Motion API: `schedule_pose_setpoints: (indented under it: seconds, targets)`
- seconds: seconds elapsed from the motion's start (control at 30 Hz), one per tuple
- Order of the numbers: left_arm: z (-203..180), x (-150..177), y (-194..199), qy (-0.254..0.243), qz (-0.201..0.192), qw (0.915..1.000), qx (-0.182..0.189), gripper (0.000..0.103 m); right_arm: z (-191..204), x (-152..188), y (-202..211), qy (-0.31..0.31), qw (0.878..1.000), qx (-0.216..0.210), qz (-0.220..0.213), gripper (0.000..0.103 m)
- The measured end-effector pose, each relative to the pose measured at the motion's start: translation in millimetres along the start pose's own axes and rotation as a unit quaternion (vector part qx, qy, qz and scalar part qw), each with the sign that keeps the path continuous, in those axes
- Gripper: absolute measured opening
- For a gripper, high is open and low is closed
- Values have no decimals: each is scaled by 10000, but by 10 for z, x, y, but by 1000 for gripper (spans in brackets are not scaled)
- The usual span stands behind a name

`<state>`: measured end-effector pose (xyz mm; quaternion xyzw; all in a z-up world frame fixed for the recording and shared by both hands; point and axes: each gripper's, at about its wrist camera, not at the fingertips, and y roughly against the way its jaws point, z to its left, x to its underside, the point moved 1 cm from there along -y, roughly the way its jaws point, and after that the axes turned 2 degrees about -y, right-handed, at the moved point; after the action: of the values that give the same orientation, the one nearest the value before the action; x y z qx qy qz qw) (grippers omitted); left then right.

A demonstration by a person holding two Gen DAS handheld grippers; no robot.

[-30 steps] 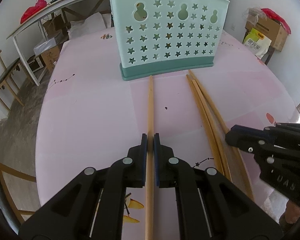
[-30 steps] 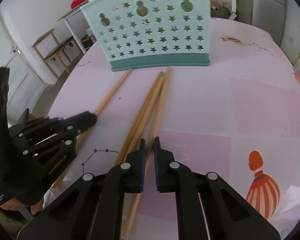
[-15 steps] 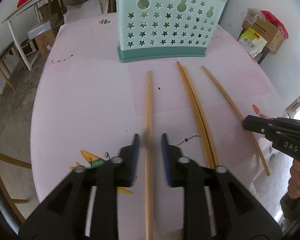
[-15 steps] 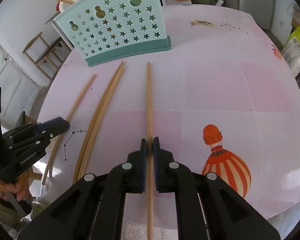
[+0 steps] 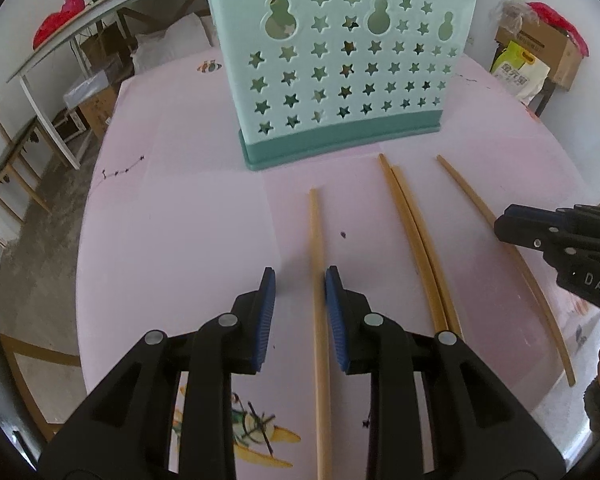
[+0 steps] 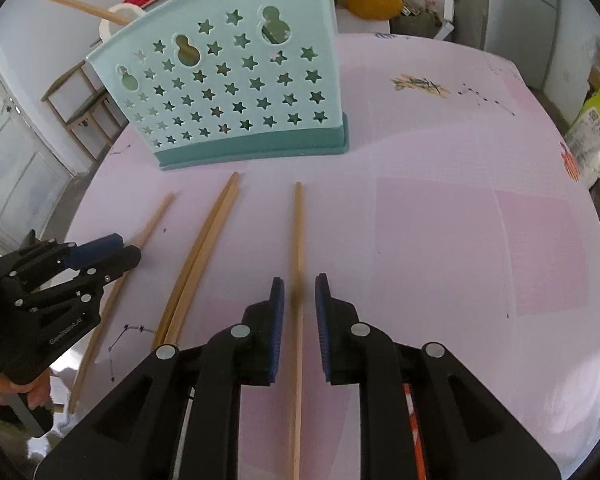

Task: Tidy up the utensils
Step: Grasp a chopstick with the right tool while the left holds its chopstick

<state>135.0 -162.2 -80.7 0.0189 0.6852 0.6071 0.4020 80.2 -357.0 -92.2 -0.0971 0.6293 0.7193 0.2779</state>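
Several long wooden chopsticks lie on the pink table in front of a mint-green star-punched utensil holder (image 5: 340, 76), which also shows in the right wrist view (image 6: 236, 96). My left gripper (image 5: 300, 276) is open, its jaws on either side of the leftmost chopstick (image 5: 318, 280). My right gripper (image 6: 299, 282) is open, its jaws on either side of the rightmost chopstick (image 6: 298, 260). A pair of chopsticks (image 5: 416, 240) lies between them, also seen in the right wrist view (image 6: 200, 256). Each gripper appears in the other's view: the right one (image 5: 504, 226), the left one (image 6: 126, 250).
The round table (image 5: 172, 208) drops off on the left to a concrete floor. A chair (image 5: 8, 168) and a workbench (image 5: 72, 36) stand to the left. Boxes and a bag (image 5: 528, 60) stand at the right. A few chopsticks and a white utensil (image 6: 120, 14) stick out of the holder.
Both grippers have opened and let go of their chopsticks, which now lie on the table spread apart. Both grippers have moved closer to the holder.
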Motion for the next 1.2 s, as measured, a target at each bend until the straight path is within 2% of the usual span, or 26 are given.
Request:
schedule_pose_setpoints:
  seconds: [0.1, 0.2, 0.4, 0.8, 1.2]
  targets:
    - [-13, -25, -7, -59, -31, 9999, -94, 16, 24, -12, -38, 67, 9999, 138, -63, 15]
    - [-28, -20, 6, -116, -64, 9998, -149, 13, 35, 7, -37, 54, 9998, 191, -89, 7]
    - [-62, 2, 18, -147, -72, 9997, -172, 6, 53, 82, 14, -22, 10000, 35, 22, 7]
    - [-78, 25, 33, -152, -79, 9997, -197, 6, 55, 90, 17, -121, 9999, -67, 66, 8]
    - [-81, 29, 31, -156, -85, 9996, -204, 6, 93, 63, -2, -78, 10000, 16, 22, 8]
